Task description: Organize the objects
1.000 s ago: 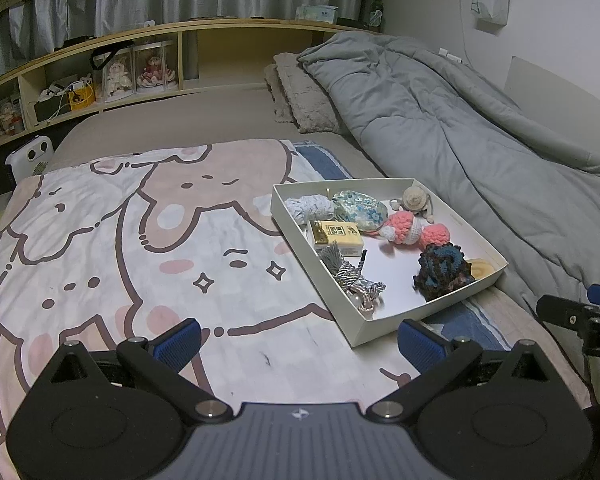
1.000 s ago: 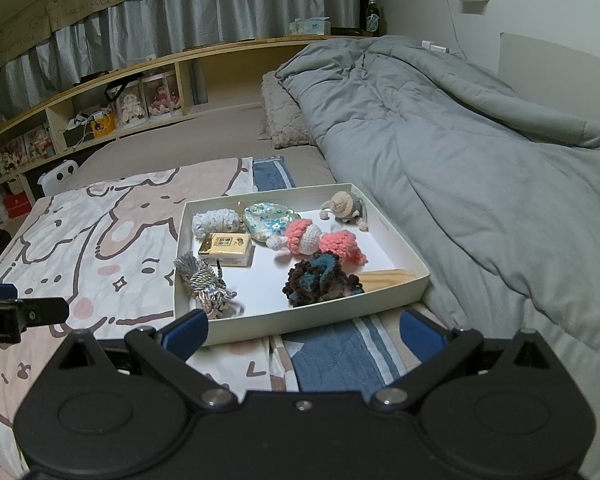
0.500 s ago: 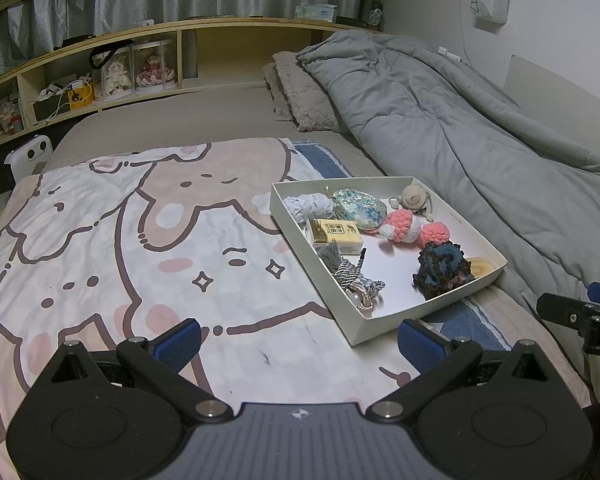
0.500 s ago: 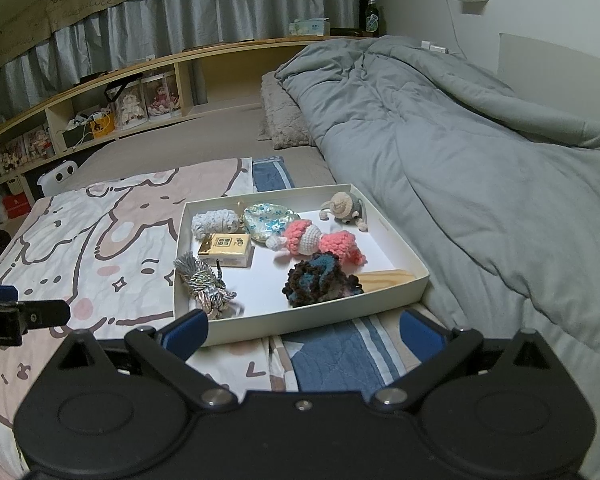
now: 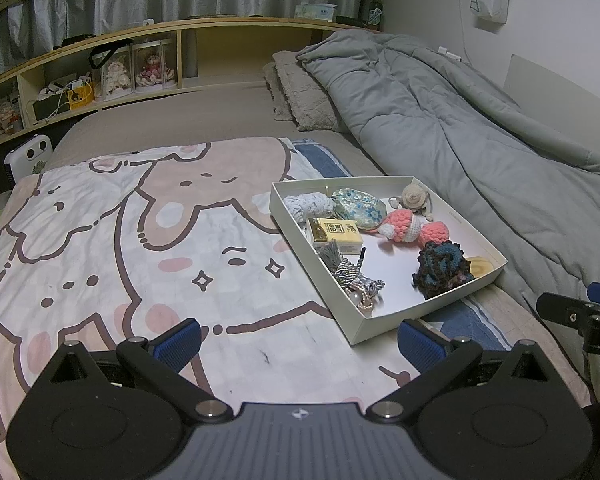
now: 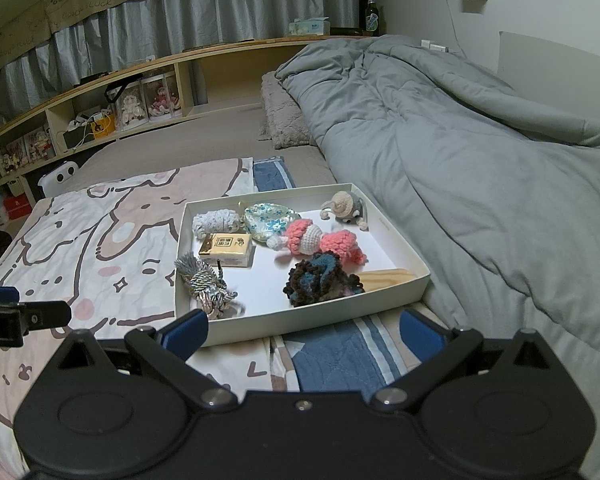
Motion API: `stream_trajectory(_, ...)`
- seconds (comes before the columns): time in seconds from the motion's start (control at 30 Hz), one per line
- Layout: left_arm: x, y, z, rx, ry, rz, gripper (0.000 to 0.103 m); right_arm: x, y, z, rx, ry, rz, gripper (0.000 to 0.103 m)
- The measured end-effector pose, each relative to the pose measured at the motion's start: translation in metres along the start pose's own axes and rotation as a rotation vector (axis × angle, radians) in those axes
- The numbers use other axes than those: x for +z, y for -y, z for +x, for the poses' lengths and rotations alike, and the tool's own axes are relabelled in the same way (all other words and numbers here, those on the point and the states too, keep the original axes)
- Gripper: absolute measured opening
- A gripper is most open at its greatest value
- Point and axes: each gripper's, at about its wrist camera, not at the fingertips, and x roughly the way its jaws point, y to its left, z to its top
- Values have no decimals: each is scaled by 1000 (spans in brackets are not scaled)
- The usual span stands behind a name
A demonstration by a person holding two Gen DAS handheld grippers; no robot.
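A shallow white box (image 5: 482, 280) (image 6: 404, 294) lies on the bed and holds several small things: a pink crochet toy (image 5: 408, 229) (image 6: 320, 240), a dark crochet piece (image 5: 440, 268) (image 6: 320, 280), a gold box (image 5: 336, 232) (image 6: 226, 249), a floral pouch (image 5: 358, 210) (image 6: 270, 220), a white crochet roll (image 5: 306, 205) (image 6: 214, 221), a silver tassel (image 5: 350, 274) (image 6: 206, 284), a beige crochet figure (image 5: 414, 198) (image 6: 346, 208) and a wooden piece (image 6: 386, 278). My left gripper (image 5: 298, 344) is open and empty, near the box's front corner. My right gripper (image 6: 302, 330) is open and empty, just before the box's near wall.
A cartoon blanket (image 5: 120, 240) covers the bed's left part. A grey duvet (image 6: 480, 152) is heaped on the right, a pillow (image 5: 304, 92) behind the box. A wooden shelf (image 5: 100, 76) with dolls runs along the head. The wall is at the right.
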Motion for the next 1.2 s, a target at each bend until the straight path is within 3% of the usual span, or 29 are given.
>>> stream_trajectory(1.2,-7,4,2,-2,-7,5,103,0,-1,0,3,-1,0,103)
